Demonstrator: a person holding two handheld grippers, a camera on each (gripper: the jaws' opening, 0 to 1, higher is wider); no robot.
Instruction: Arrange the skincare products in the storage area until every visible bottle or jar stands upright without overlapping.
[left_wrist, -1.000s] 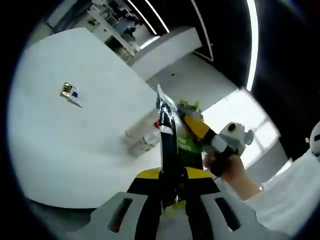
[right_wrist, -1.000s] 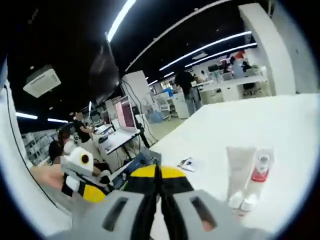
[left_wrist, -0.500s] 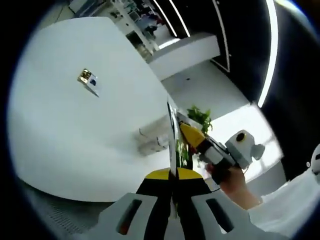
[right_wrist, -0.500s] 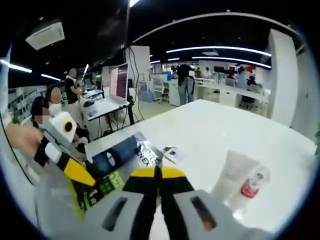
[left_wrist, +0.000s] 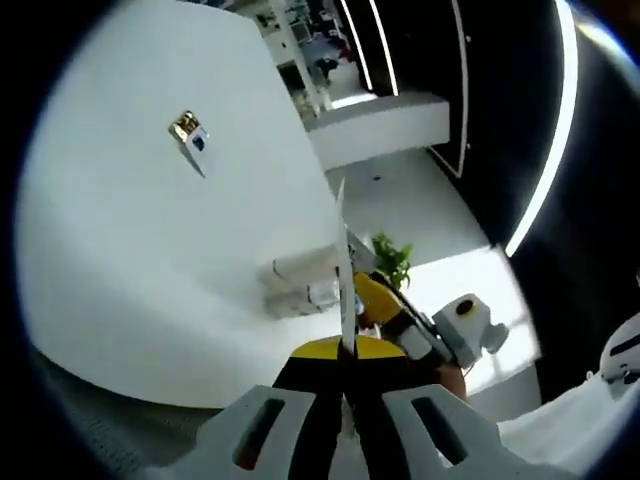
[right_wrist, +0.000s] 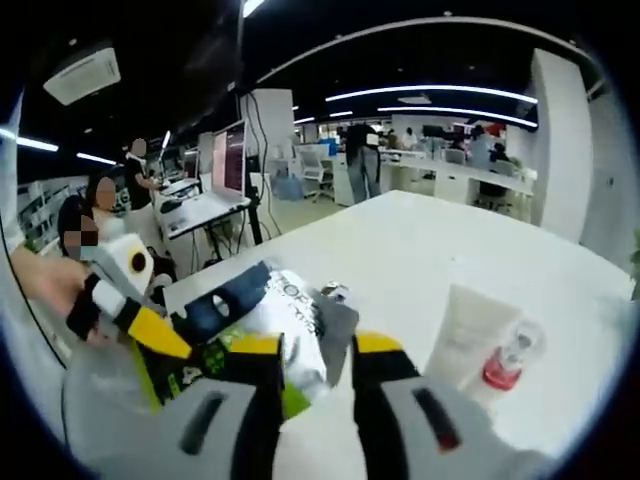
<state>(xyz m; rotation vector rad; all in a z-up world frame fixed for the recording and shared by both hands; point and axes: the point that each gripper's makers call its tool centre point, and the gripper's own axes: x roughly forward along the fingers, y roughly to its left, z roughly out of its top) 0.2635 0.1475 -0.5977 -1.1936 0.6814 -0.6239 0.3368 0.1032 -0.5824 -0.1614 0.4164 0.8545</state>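
A flat pouch (right_wrist: 285, 325), printed black, green and white, hangs over the near edge of the white table (right_wrist: 430, 240). My left gripper (left_wrist: 345, 352) is shut on its lower edge; from there the pouch (left_wrist: 342, 250) shows edge-on as a thin strip. My right gripper (right_wrist: 310, 370) stands open, its jaws either side of the pouch's corner. In the right gripper view the left gripper (right_wrist: 180, 342) comes in from the left, clamped on the pouch. A white tube (right_wrist: 465, 335) and a red-capped bottle (right_wrist: 505, 365) lie side by side on the table, seen again as tube (left_wrist: 300, 268) and bottle (left_wrist: 300, 298).
A small printed packet (left_wrist: 190, 135) lies alone farther out on the table (left_wrist: 120, 260). The right gripper (left_wrist: 380, 298) and the hand holding it sit past the table's edge, near a potted plant (left_wrist: 395, 262). Desks, monitors and people (right_wrist: 360, 160) stand beyond the table.
My right gripper's jaws have gone from shut to open beside the pouch. The left gripper keeps its hold, and its view has tilted further over the table.
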